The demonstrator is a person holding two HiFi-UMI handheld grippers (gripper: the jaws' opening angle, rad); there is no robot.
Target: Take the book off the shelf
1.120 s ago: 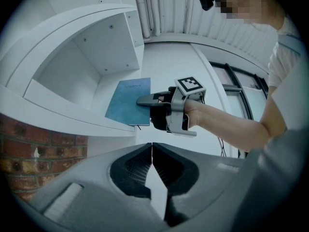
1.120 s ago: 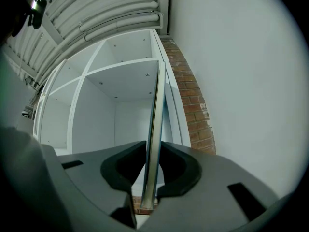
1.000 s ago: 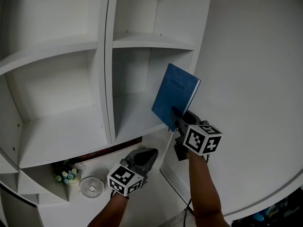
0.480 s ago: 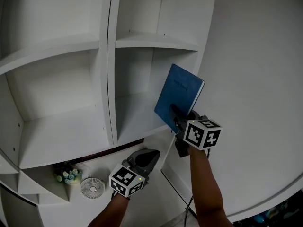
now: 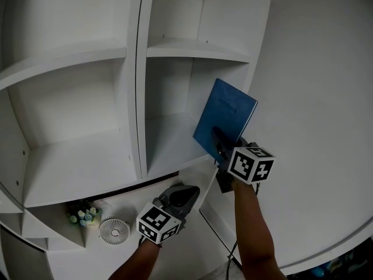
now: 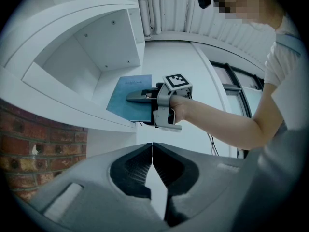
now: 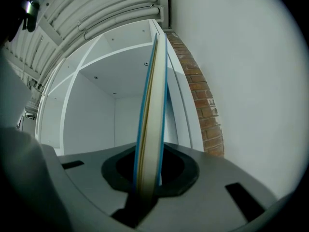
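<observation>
**Book gripped, at shelf's front edge**

Your right tongs (image 5: 217, 134) have just been closing and now pinch the thin blue-covered book (image 5: 226, 112) by its lower edge. The book rises straight beyond the tips, long axis upright, cover plain, over the front of the white shelf board (image 5: 172, 142). Your left tongs (image 5: 187, 192) hang lower, jaws together, empty.

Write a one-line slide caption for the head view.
Right gripper, jaws just closing further on a blue book at the white shelf; left gripper shut below.
</observation>
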